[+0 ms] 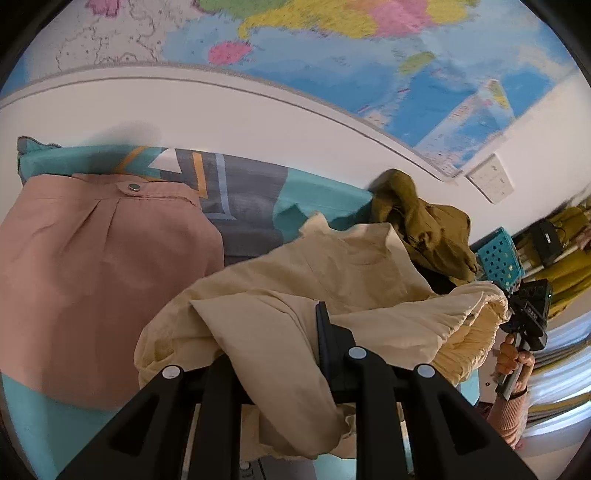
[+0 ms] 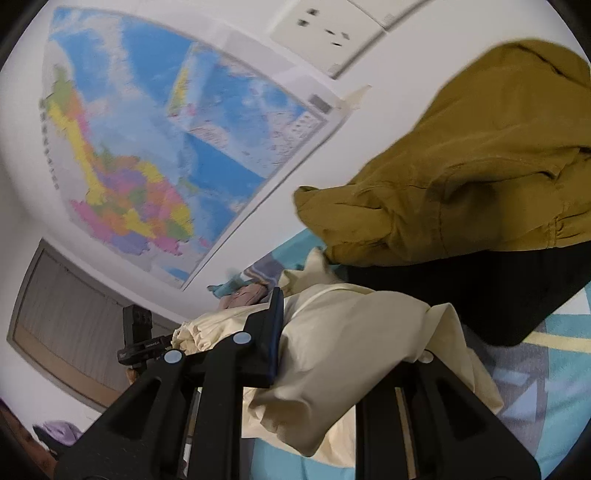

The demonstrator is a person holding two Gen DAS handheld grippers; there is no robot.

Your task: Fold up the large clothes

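Container: teal perforated basket (image 1: 499,258), far right in the left wrist view, beside the olive garment; contents hidden.

Task item: cream garment (image 1: 280,325), large, thin, heavily creased, bunched rather than flat. Gathered, elasticated edge (image 1: 476,332) visible at its right end. Located near the middle of the teal and grey patterned bedspread (image 1: 251,192), raised off it and stretched between both grippers. Same cream garment (image 2: 343,332) draped over the tool in the right wrist view.

Left gripper (image 1: 295,343): clenched on a fold of the cream garment; cloth covers one finger, the other finger (image 1: 325,332) pressed against the fabric.

Right gripper (image 2: 332,332): grasping the cream garment; left finger (image 2: 273,325) bearing on the fabric, opposite finger buried under cloth. Also seen from outside in the left wrist view, at the gathered edge, held by a hand (image 1: 511,356).

Nearby: pink garment (image 1: 99,273) lying flat at left, button at its far edge. Olive garment (image 2: 461,166) crumpled at far right, over a black item (image 2: 480,295). Wall map (image 2: 166,147) behind; wall socket (image 2: 328,29) beside it.
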